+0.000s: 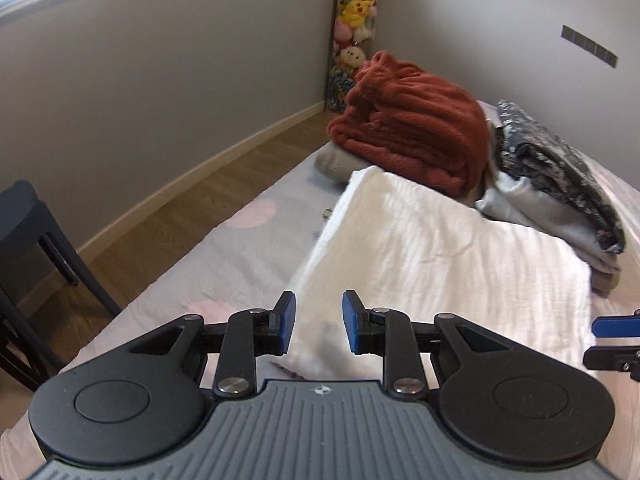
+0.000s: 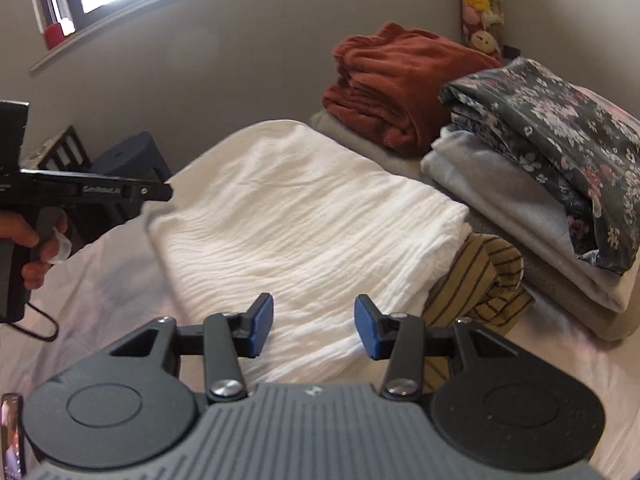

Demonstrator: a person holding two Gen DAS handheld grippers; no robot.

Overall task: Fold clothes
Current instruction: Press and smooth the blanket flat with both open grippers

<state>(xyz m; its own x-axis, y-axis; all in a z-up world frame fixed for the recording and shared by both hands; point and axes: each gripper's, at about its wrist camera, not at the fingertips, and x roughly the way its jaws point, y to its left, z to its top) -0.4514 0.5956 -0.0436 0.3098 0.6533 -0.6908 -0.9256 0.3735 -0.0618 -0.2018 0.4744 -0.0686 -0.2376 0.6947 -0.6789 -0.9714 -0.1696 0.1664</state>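
Observation:
A folded white crinkled garment (image 1: 440,248) (image 2: 304,216) lies on the bed. In the left wrist view my left gripper (image 1: 320,322) sits at its near left corner, and the cloth fills the narrow gap between the blue pads, so it looks pinched. A hand holds that gripper (image 2: 166,193) at the garment's left edge in the right wrist view. My right gripper (image 2: 316,328) hovers over the garment's near edge with its jaws wide apart and nothing gripped. Its fingers (image 1: 616,326) show at the right border of the left wrist view.
Behind the garment sit a rust-red fleece pile (image 2: 400,88) and a folded stack topped by dark floral cloth (image 2: 560,140). A mustard striped garment (image 2: 480,280) is tucked under the white one's right side. Left of the bed are wood floor (image 1: 168,208) and a dark stool (image 1: 24,232).

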